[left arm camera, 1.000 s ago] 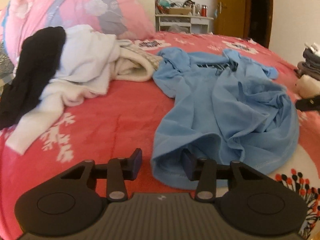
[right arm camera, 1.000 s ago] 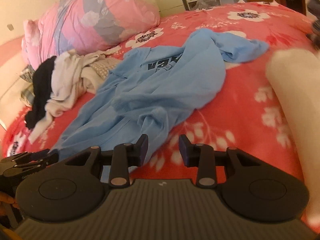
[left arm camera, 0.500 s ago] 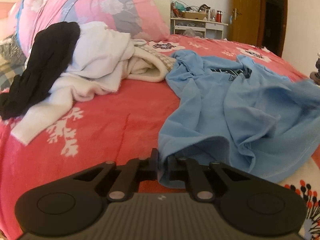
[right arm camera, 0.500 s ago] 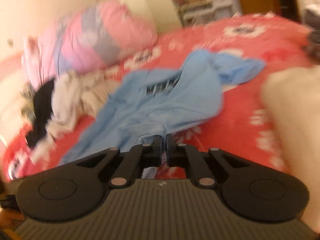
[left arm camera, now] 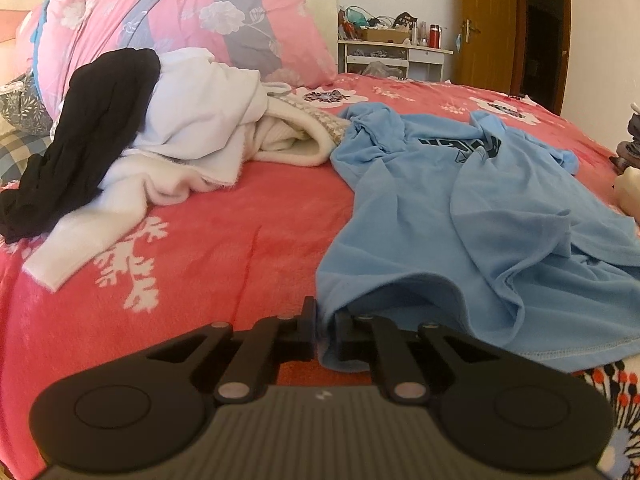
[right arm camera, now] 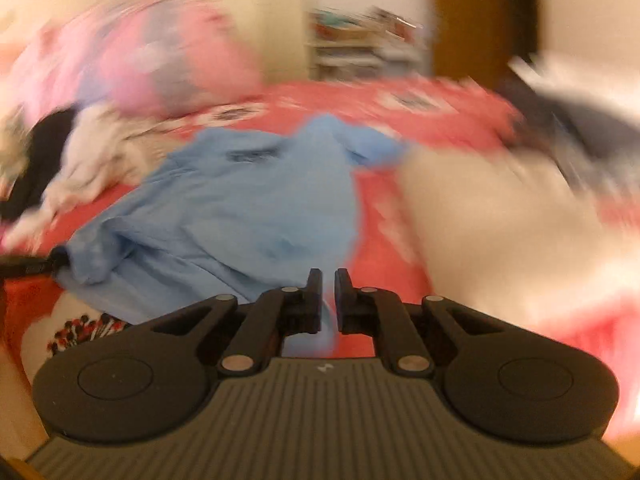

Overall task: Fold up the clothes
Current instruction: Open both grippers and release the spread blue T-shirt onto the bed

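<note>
A light blue T-shirt [left arm camera: 460, 208] with a dark chest print lies crumpled on the red flowered bedspread [left arm camera: 220, 240]. My left gripper [left arm camera: 325, 320] is shut on the shirt's near hem corner, and the cloth bunches between its fingers. The right wrist view is motion-blurred. There the same shirt [right arm camera: 248, 200] spreads away from my right gripper [right arm camera: 328, 284], which pinches another stretch of the hem. Its jaws are opening slightly, with a strip of blue cloth between them.
A heap of white, cream and black clothes [left arm camera: 180, 120] lies to the left, below a rolled pink quilt [left arm camera: 180, 12]. A cluttered white shelf [left arm camera: 392, 56] and a wooden door [left arm camera: 488, 20] stand beyond the bed. A cream bundle [right arm camera: 500, 220] lies right of the shirt.
Both grippers were open a second ago and have closed on the shirt's hem. The right one has swung sideways with the cloth, blurring its view. The left has hardly moved.
</note>
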A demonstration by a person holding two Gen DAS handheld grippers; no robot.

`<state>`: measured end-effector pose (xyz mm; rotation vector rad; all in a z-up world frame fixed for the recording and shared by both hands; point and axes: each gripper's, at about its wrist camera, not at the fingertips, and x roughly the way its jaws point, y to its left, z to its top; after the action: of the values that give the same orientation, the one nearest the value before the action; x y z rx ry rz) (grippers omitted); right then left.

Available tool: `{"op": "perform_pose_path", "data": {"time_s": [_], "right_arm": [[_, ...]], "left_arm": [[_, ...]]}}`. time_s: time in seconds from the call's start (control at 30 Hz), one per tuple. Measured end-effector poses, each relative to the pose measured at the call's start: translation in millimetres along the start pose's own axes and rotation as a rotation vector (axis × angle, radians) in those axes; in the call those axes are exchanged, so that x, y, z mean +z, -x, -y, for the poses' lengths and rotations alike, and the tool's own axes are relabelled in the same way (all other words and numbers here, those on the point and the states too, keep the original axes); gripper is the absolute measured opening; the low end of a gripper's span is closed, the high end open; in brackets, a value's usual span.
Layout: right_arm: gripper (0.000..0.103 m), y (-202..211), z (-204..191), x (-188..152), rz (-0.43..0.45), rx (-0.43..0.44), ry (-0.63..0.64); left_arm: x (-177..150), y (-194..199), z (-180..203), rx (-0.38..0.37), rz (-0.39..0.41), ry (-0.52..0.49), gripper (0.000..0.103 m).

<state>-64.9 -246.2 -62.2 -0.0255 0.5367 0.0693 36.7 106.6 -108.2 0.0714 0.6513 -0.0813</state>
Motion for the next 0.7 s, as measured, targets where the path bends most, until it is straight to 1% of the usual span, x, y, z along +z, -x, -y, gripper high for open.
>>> {"op": "perform_pose_path", "data": {"time_s": [0.07,0.1,0.2,0.27,0.3,0.33,0.4,0.43,0.53,0.6,0.7], "right_arm": [[0.027,-23,-22,10,0.004,0.043,0.156],[0.028,-35,-31,10,-0.004,0.045,0.226],[0.028,-73,-49,5,-0.069,0.051,0.389],[0.021,-94,-48,-2,-0.138,0.055,0.436],[0.015,-96,-44,-4,-0.141,0.058,0.439],[0.003,-89,-39,-1,-0.115,0.035,0.408],[0.003,-70,-26,10,-0.054,-0.038,0.321],[0.003,-58,-17,15,-0.025,-0.061,0.254],[0.003,-12,21,18,0.038,-0.098,-0.013],[0.003,9,45,6,0.036,-0.114,-0.178],[0.003,18,69,-22,-0.004,-0.134,-0.301]], "left_arm": [[-1,0,1,0.004,0.005,-0.003,0.009],[-2,0,1,0.005,0.008,-0.008,0.009],[-3,-1,1,0.003,0.014,-0.013,0.009],[-3,-1,-1,-0.004,0.015,-0.004,0.009],[-3,-2,-2,-0.008,0.016,0.002,0.009],[-3,-2,-4,-0.013,0.017,0.010,0.009],[-4,-1,-6,-0.021,0.019,0.020,0.009],[-4,-1,-6,-0.024,0.020,0.024,0.009],[-4,0,-9,-0.032,0.021,0.037,0.008],[-4,0,-10,-0.038,0.019,0.047,0.008],[-4,2,-10,-0.041,0.022,0.033,0.009]]}}
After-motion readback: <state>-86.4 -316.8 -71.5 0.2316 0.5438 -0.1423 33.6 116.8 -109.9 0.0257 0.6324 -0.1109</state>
